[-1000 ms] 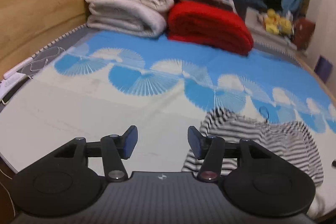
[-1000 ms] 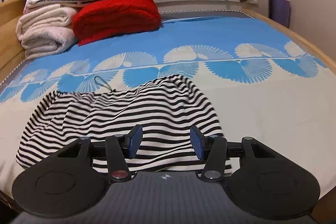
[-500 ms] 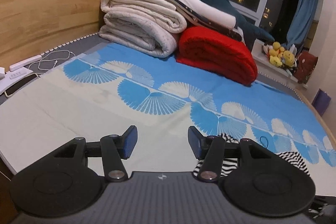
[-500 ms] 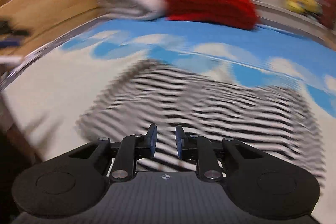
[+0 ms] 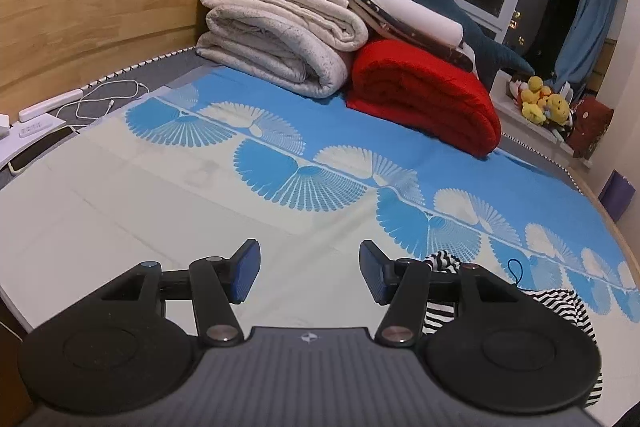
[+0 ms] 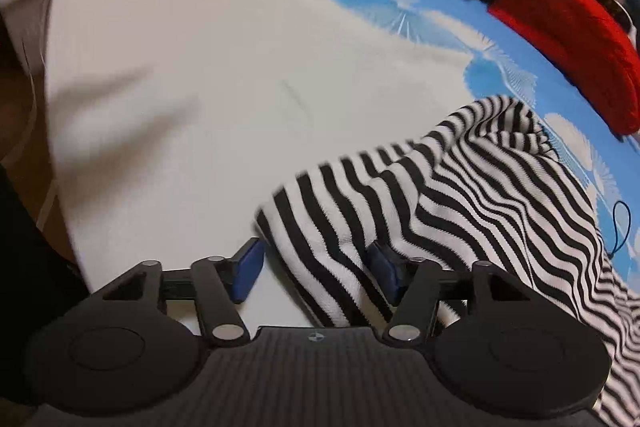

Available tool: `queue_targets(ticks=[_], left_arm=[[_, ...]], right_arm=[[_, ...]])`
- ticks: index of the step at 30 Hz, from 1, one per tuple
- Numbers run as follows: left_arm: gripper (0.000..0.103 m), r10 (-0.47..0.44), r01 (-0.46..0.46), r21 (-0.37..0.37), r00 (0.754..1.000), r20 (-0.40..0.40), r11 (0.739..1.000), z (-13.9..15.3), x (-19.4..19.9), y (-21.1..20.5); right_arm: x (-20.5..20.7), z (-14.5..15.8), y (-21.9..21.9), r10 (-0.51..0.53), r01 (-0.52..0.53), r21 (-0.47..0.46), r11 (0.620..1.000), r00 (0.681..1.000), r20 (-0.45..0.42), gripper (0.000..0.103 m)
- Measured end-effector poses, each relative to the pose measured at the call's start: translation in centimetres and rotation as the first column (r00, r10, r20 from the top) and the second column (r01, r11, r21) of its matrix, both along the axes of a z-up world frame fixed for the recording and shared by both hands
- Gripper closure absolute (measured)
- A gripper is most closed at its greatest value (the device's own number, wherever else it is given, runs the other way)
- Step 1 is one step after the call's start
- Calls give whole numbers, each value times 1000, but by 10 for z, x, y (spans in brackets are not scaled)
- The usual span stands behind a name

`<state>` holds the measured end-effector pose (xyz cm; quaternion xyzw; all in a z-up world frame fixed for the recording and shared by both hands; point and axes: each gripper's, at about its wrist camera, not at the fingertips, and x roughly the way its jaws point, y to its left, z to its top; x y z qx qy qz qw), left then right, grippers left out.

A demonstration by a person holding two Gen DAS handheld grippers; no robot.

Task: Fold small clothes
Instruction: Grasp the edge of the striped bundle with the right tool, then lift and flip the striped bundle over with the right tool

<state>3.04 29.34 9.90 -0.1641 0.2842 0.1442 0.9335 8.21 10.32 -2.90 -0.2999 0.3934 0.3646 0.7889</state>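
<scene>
Since the earlier frames, the right hand-held gripper (image 6: 314,273) has been swung across the bed and tipped steeply down, so that the near left corner of the striped garment (image 6: 460,195) now lies between its blue pads (image 6: 249,269). Its jaws were nearly shut half a second ago and have just been opening; they now stand apart, with a fold of the striped cloth lying between them but not pressed by either pad. That wide stance is judged to be a preparation for pinching the hem, so that the corner can be lifted and carried over.

The left hand-held gripper (image 5: 308,275) has been shifted only a little and is held open over bare cream sheet, nothing between its pads; it is judged to be waiting for its own corner. In the left wrist view the garment (image 5: 560,301) is seen only at the lower right, partly hidden behind the gripper's body, which places it to the right of that hand.

The garment lies rumpled, not flat, on the bed sheet (image 6: 200,87), reaching onto the blue fan-patterned band (image 5: 320,179). A thin dark loop (image 6: 622,227) shows at its far edge.

Farther back, a red blanket (image 5: 424,95) and a stack of rolled cream bedding (image 5: 280,43) are piled against the wooden headboard (image 5: 92,11), well clear of the folding area. A window and blue curtains lie beyond.
</scene>
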Motion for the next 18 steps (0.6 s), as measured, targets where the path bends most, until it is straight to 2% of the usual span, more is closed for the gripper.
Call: queue_targets(ticks=[1,4,6,8,11,15,18], left_arm=[[43,0,0,-3,1000,-2,1000,-1,0,2],[43,4,-5,-22,1000,-7,1000,-3,2,7],[43,7,-7,-32,1000,-11,999,-4,4,10],[43,8,-8,-37,1000,-14,999,-5,4,11],[43,10,-10,-33,1000,-14,999,-5,4,11],[43,17,-18,-24,1000,-13,1000,-5,1,11],[43,31,-31,-32,1000,1,999,-4,-3,11]], right_arm=[[1,-2,0,5,-5,5,1000,1000,6,37],[8,-2,2,-6,7,21,1000,1000,-13,38],[9,-2,3,2,-2,20,1000,1000,-2,49],[10,-3,0,0,0,13,1000,1000,15,75],[17,4,-7,4,-4,39,999,1000,11,88],[24,28,-21,-25,20,112,993,999,40,91],[12,50,-22,-34,21,181,983,997,70,91]])
